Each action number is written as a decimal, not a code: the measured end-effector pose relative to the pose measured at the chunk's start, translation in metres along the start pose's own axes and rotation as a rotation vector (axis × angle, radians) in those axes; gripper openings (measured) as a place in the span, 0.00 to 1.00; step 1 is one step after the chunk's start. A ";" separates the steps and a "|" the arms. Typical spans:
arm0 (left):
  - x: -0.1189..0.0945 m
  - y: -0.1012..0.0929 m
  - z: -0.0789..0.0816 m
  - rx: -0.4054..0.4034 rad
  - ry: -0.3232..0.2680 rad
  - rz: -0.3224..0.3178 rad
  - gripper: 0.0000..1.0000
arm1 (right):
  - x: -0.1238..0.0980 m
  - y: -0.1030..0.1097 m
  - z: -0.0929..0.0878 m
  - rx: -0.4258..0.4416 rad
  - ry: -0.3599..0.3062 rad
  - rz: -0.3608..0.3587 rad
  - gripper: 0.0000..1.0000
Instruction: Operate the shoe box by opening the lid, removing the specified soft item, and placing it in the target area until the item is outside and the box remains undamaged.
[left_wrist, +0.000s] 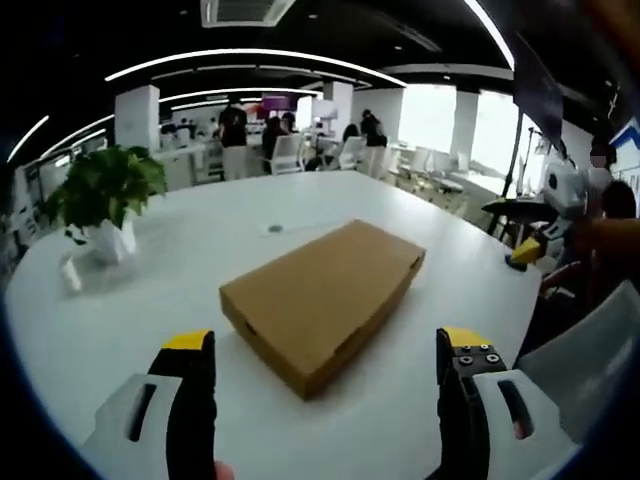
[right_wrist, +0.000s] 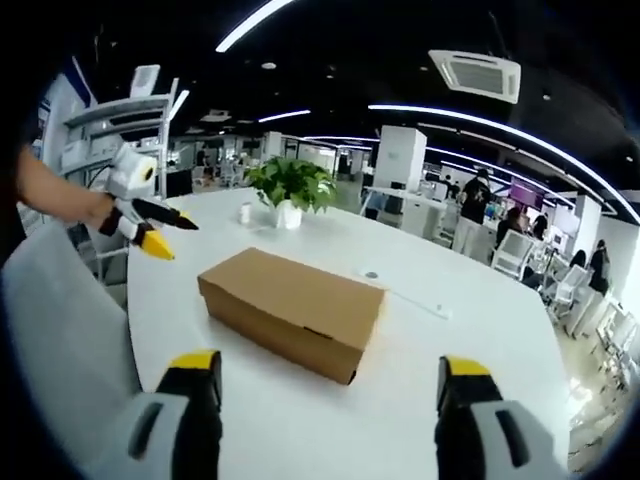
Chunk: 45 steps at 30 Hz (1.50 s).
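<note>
A closed brown cardboard shoe box (left_wrist: 322, 300) lies flat on the white round worktop (left_wrist: 200, 250), its lid down and nothing touching it. In the left gripper view the left tool (left_wrist: 326, 352), black-jawed with yellow tips, hangs just short of the box's near corner, its jaws spread wide apart and empty. In the right gripper view the right tool (right_wrist: 329, 372) is likewise spread wide and empty, held near the long side of the same box (right_wrist: 291, 311), with bare worktop (right_wrist: 450, 340) between them. The left tool (right_wrist: 150, 228) also shows at the left of the right gripper view, held in a person's hand (right_wrist: 100, 212) off the worktop's edge, well apart from the box. A green leafy plant in a white pot (left_wrist: 104, 200) stands on the worktop beyond the box, also seen in the right gripper view (right_wrist: 290, 190). A small round grey disc (left_wrist: 274, 229) lies on the worktop behind the box. A grey chair back (right_wrist: 55, 320) sits beside the worktop.
</note>
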<state>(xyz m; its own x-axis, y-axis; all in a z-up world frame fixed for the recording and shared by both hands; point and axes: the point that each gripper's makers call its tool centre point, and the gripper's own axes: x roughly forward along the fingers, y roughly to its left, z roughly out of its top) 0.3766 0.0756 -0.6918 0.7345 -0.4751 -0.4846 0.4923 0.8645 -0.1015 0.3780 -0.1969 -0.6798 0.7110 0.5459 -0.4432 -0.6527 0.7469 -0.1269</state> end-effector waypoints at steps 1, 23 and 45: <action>0.003 0.002 0.000 -0.008 -0.004 0.008 0.95 | 0.004 0.001 -0.001 -0.006 0.006 0.008 0.89; 0.045 0.009 -0.025 -0.019 0.046 0.059 0.96 | 0.058 -0.002 -0.016 -0.043 0.041 0.083 0.82; 0.061 0.024 -0.050 -0.071 0.074 0.097 0.91 | 0.102 -0.015 -0.037 -0.028 0.118 0.114 0.83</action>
<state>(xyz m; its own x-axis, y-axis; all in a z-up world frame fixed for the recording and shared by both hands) 0.4099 0.0756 -0.7672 0.7392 -0.3772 -0.5580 0.3843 0.9166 -0.1106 0.4505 -0.1666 -0.7562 0.5974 0.5772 -0.5567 -0.7356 0.6709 -0.0937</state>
